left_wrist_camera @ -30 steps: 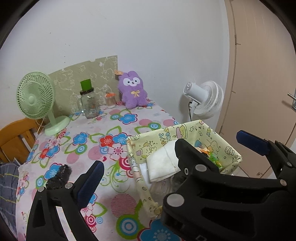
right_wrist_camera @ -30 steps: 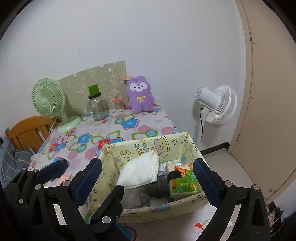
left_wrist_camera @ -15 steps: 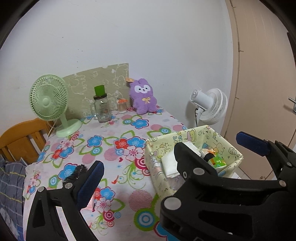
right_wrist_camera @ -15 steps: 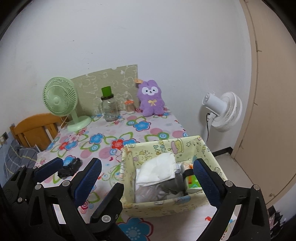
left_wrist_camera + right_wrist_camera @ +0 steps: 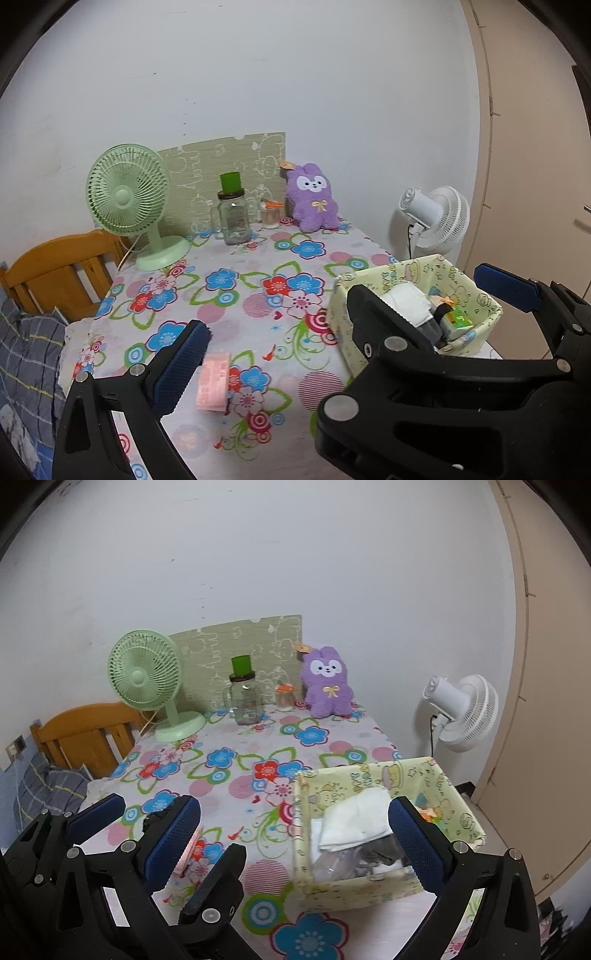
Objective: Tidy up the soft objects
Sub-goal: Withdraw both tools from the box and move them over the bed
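Note:
A yellow fabric basket (image 5: 480, 295) (image 5: 369, 890) stands at the table's right edge, holding a white cloth (image 5: 354, 819) (image 5: 406, 301), grey items and a green packet (image 5: 458, 319). A pink soft pack (image 5: 213, 380) lies on the floral cloth by my left gripper's left finger; only its edge shows in the right wrist view (image 5: 190, 845). A small black item (image 5: 157, 818) lies beside it. A purple plush bunny (image 5: 314, 203) (image 5: 328, 683) sits at the back. My left gripper (image 5: 343, 332) and right gripper (image 5: 295, 842) are open and empty above the table's front.
A green desk fan (image 5: 129, 199) (image 5: 147, 683), a glass jar with green lid (image 5: 232, 218) (image 5: 245, 698) and a small jar (image 5: 271, 216) stand along the back. A white floor fan (image 5: 436, 221) (image 5: 461, 709) stands right of the table. A wooden chair (image 5: 55, 273) is left.
Both grippers have pulled back and up from the basket. More of the table shows, and the pink pack has come into the left wrist view.

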